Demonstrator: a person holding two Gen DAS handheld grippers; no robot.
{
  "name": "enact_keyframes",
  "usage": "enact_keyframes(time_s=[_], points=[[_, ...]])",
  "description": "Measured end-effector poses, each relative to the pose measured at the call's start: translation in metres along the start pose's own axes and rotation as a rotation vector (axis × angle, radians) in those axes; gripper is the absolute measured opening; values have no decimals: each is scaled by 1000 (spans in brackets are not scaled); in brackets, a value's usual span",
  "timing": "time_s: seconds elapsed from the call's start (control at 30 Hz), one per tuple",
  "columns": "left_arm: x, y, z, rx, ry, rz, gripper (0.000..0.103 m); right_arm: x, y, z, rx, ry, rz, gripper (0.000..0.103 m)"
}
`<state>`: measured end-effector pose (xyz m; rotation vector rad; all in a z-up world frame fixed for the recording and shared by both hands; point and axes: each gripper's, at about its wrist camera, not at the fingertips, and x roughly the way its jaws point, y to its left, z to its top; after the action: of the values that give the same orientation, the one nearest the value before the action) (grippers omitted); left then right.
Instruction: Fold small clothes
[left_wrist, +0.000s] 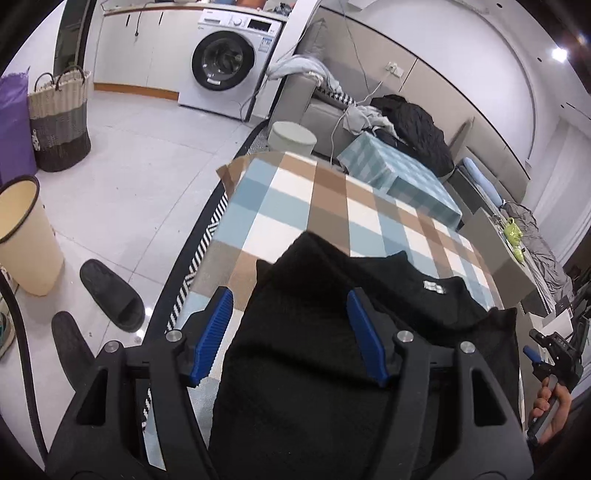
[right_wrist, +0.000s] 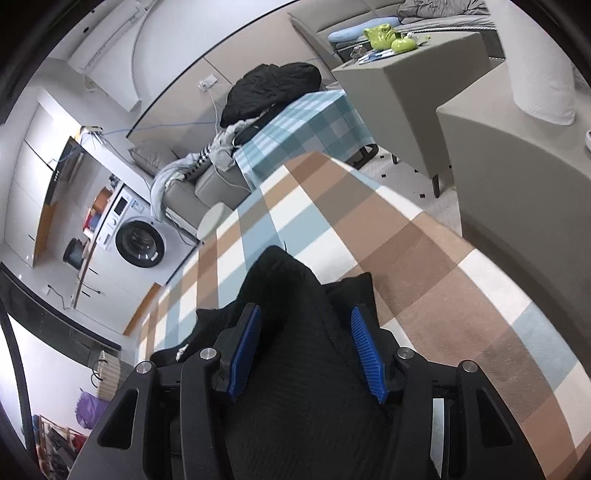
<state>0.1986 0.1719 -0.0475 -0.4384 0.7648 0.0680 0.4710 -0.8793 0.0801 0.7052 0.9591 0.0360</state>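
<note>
A black knitted garment (left_wrist: 332, 332) lies on the checked cloth of the table (left_wrist: 314, 199), with a white label (left_wrist: 435, 286) at its collar. My left gripper (left_wrist: 290, 306) is open, its blue pads (left_wrist: 364, 332) apart above the garment's near part. In the right wrist view the same black garment (right_wrist: 295, 350) lies bunched on the checked table (right_wrist: 424, 258). My right gripper (right_wrist: 304, 325) is open, its blue pads (right_wrist: 364, 347) standing either side of a raised fold without closing on it. The right gripper also shows in the left wrist view (left_wrist: 550, 354), held in a hand.
A cream bin (left_wrist: 22, 236), black slippers (left_wrist: 110, 291) and a woven basket (left_wrist: 59, 122) stand on the floor left. A washing machine (left_wrist: 225, 59) is behind. A sofa with clothes (left_wrist: 406, 122) and a grey side table (right_wrist: 406, 74) lie beyond the table.
</note>
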Motion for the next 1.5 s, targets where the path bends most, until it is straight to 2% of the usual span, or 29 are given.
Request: enact_keyframes(time_s=[0.17,0.33,0.37,0.4,0.43,0.47,0.57,0.6,0.63,0.7,0.77,0.87,1.03,1.07,1.17,1.3,1.37,1.4,1.43,1.5], points=[[16,-1,-1,10,41,6,62,21,13,-1,-77,34,-48,52],[31,-4,-2,29,74,9,62,51,25,-2,-201,73,-174,52],[33,-5,-3,31,77,11,62,53,28,-3,-220,69,-183,48],[34,-4,-3,32,80,14,62,54,32,-3,-254,57,-196,33],[35,-4,-3,32,82,13,62,54,36,-4,-277,49,-196,24],[35,-4,-2,30,81,10,62,51,39,-4,-300,36,-180,7],[35,-2,0,24,67,6,62,19,41,1,-276,-80,32,5],[35,0,0,21,68,7,62,11,35,6,-235,-118,24,5],[37,1,1,18,71,11,62,11,27,11,-178,-114,10,5],[38,3,3,9,71,13,62,27,5,19,-50,-37,-51,5],[39,4,3,5,77,13,62,40,-3,18,-20,15,-88,6],[39,-2,3,31,81,9,62,47,-5,13,-29,44,-121,15],[40,-24,2,108,96,10,62,34,2,6,-78,22,-112,34],[41,-28,3,120,88,4,62,33,4,3,-90,18,-112,41],[49,-40,7,177,56,60,62,24,12,-5,-119,18,-90,44],[72,-50,15,222,90,93,62,16,17,-15,-148,32,-83,44],[79,-54,18,231,94,96,56,12,19,-16,-161,31,-90,45],[82,-58,18,249,90,85,42,11,19,-16,-163,29,-89,45],[84,-60,18,265,98,86,18,9,19,-17,-161,30,-84,45],[90,-61,17,273,117,74,0,8,18,-17,-155,31,-79,45]])
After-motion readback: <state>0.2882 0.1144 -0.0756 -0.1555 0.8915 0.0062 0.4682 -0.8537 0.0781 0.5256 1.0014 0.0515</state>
